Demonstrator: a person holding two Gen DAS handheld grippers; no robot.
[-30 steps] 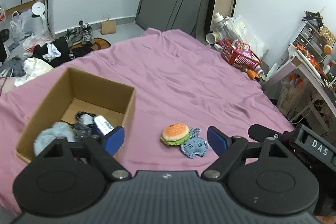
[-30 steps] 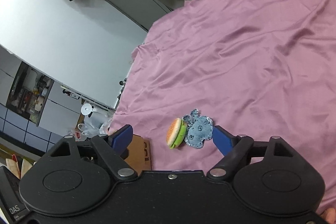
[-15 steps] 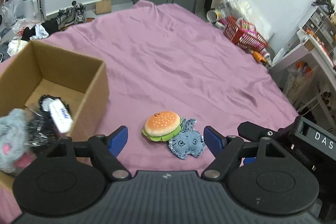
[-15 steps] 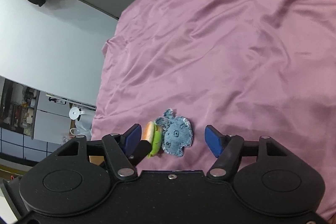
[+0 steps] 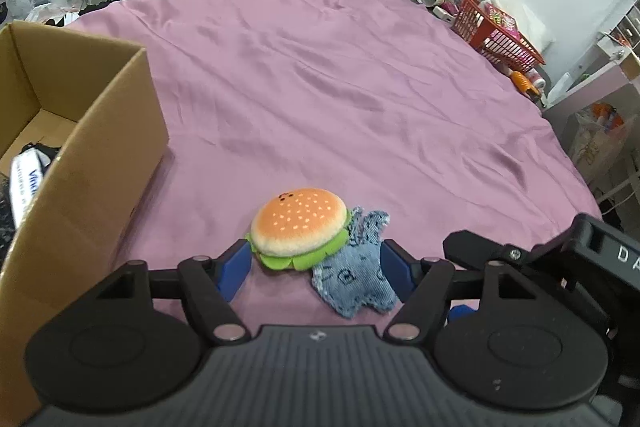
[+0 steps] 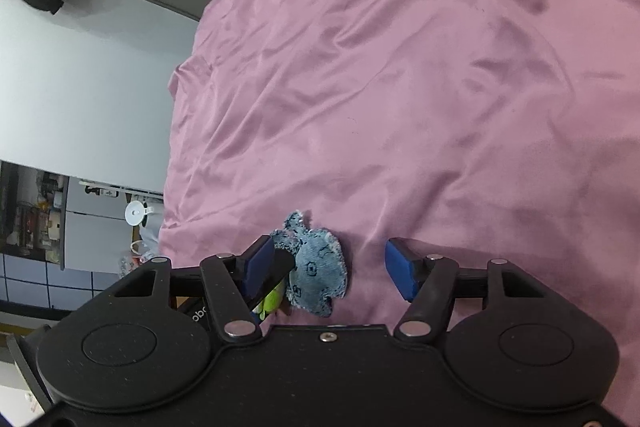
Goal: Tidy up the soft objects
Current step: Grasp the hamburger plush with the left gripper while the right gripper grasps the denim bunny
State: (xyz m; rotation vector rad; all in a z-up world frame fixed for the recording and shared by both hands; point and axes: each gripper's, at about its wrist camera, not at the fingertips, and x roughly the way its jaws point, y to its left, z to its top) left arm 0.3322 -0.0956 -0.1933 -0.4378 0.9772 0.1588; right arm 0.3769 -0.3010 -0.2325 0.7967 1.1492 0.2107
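A plush hamburger (image 5: 299, 227) and a blue denim animal toy (image 5: 354, 277) lie touching on the purple bedsheet (image 5: 340, 75). My left gripper (image 5: 316, 267) is open, its blue fingers on either side of both toys. My right gripper (image 6: 332, 269) is open around the denim toy (image 6: 318, 269), whose right side lies in the gap; only a green sliver of the hamburger (image 6: 272, 301) shows behind its left finger. The right gripper's body shows at the right of the left wrist view (image 5: 592, 259).
An open cardboard box (image 5: 92, 155) holding soft items stands close on the left. A red basket (image 5: 496, 35), bottles and shelves line the bed's far right edge. Bags, shoes and a kettle are on the floor beyond the bed.
Both grippers have moved down and closer to the two toys, which now sit between the fingers. The box has slid to the left edge of the left view.
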